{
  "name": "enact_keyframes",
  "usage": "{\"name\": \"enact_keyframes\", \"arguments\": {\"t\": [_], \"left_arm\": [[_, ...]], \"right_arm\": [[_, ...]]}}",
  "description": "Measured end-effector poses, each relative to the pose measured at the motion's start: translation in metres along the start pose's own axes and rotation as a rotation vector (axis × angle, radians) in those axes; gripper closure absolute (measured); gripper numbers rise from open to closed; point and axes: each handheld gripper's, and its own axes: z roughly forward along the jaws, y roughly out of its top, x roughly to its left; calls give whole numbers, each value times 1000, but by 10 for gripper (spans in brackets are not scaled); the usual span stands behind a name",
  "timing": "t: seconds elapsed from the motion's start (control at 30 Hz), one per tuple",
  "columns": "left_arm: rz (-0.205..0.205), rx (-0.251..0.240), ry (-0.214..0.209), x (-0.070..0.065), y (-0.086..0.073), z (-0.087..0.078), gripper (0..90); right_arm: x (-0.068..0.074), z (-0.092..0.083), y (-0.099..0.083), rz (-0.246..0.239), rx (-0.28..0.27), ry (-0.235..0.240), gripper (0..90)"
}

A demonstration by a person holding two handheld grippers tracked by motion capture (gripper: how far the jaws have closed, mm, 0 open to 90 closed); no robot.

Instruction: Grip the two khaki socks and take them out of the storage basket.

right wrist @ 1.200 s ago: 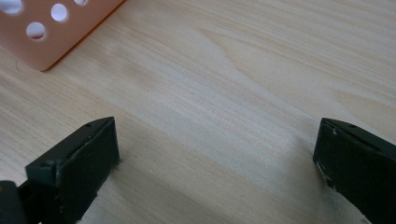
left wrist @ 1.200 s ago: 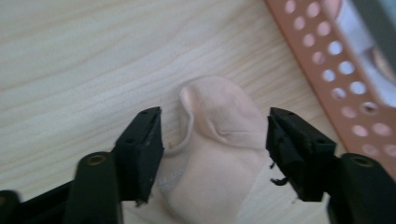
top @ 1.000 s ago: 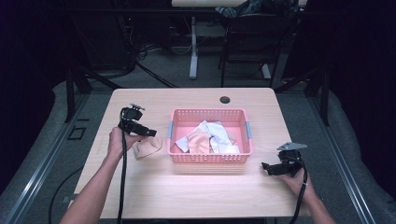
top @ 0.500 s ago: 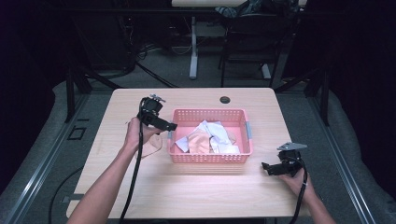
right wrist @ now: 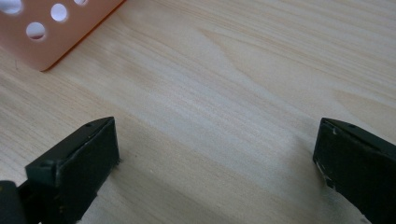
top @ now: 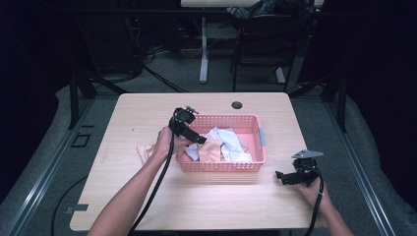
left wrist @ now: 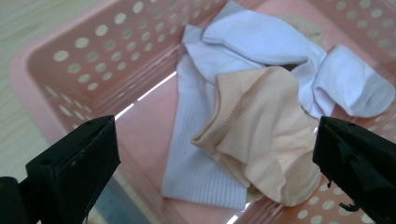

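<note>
- The peach sock lies crumpled in the pink basket, its ribbed cuff open, draped over the white socks.
- The white socks lie loosely tangled under and behind it, one ribbed and flat along the basket floor.
- Another peach piece lies on the table just left of the basket.

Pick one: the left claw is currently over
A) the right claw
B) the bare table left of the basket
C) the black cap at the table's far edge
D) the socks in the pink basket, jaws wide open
D: the left claw hangs over the pink basket, jaws wide apart, nothing between them, with the peach sock and white socks right below.
</note>
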Motion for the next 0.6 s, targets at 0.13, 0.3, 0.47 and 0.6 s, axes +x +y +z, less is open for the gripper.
{"name": "enact_keyframes", "arguments": {"t": [0.13,0.3,0.47,0.6], "left_arm": [[17,36,-20,-6,2,13,27],[35,47,-40,-12,3,20,157],[49,86,-32,-18,4,29,268],[56,105,-22,-20,3,34,489]], "right_arm": [[0,0,0,1,-1,0,0],[0,0,0,1,-1,-1,0],[0,0,0,0,0,0,0],[0,0,0,1,-1,0,0]]}}
